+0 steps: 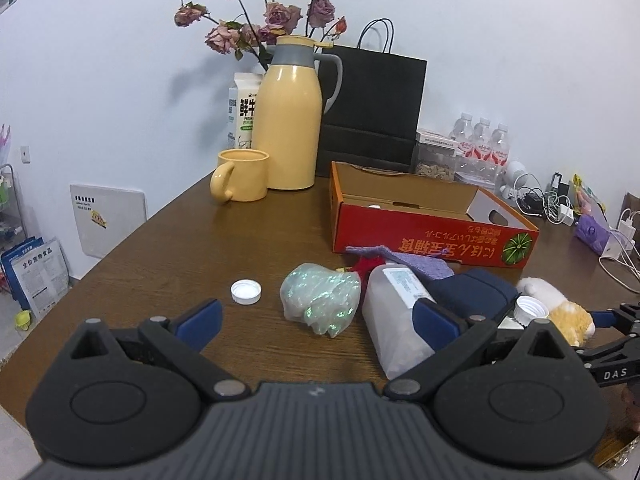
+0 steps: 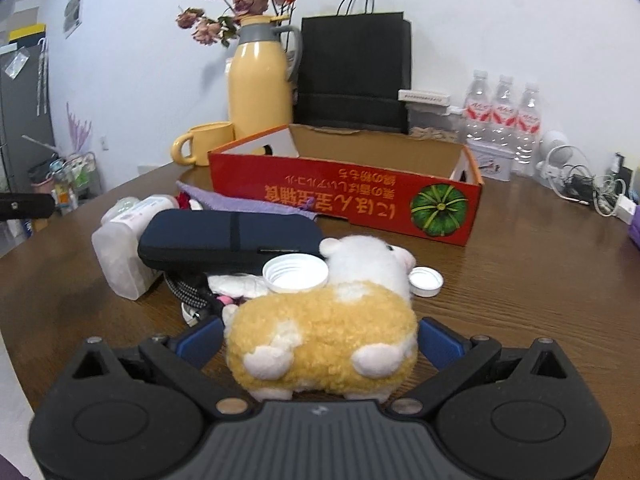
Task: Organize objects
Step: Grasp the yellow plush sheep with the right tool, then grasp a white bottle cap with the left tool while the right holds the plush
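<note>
A yellow and white plush toy lies between the wide-apart fingers of my right gripper; whether the pads touch it I cannot tell. It also shows in the left wrist view. My left gripper is open and empty above the table, with a crumpled iridescent bag just ahead of it. A frosted white bottle lies by its right finger. A dark blue case, purple cloth and white caps lie in the pile. The red cardboard box stands open behind.
A yellow thermos, yellow mug, milk carton, dried roses and black paper bag stand at the back. Water bottles and tangled cables are at the right. The table edge curves at the left.
</note>
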A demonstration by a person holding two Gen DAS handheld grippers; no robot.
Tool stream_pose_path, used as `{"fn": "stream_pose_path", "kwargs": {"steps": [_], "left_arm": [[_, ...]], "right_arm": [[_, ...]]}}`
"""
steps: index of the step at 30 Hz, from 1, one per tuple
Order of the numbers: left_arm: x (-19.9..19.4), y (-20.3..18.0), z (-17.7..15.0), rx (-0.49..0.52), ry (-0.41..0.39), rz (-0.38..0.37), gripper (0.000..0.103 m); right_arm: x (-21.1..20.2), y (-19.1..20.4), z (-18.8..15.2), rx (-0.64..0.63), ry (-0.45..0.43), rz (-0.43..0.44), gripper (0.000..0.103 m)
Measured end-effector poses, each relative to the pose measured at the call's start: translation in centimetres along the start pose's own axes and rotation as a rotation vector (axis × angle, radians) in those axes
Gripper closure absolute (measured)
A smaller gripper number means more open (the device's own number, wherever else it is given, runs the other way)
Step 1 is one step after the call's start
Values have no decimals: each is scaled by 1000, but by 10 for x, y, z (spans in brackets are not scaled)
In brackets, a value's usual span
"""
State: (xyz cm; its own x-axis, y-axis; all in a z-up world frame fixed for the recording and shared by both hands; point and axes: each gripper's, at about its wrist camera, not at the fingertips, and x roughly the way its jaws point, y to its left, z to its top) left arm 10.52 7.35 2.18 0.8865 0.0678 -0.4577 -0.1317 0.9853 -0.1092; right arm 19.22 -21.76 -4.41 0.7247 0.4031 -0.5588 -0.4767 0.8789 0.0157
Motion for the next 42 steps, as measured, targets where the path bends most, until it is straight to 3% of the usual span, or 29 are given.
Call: {"fn": "stream_pose_path", "kwargs": {"steps": [13, 26, 39, 42], "left_arm": [[11, 5, -9, -16, 40, 19, 0], [20, 12, -7, -25, 42, 45, 0], [78, 52, 12, -3, 84, 259, 0], [98, 58, 13, 23, 116, 269, 0]], "right_arm": [[11, -1, -3, 34, -7, -15, 2], [-16, -4, -8, 58, -111, -50, 8], [-23, -8, 5, 65, -152, -96, 8], [-20, -7, 9, 65, -154, -104, 8]]}}
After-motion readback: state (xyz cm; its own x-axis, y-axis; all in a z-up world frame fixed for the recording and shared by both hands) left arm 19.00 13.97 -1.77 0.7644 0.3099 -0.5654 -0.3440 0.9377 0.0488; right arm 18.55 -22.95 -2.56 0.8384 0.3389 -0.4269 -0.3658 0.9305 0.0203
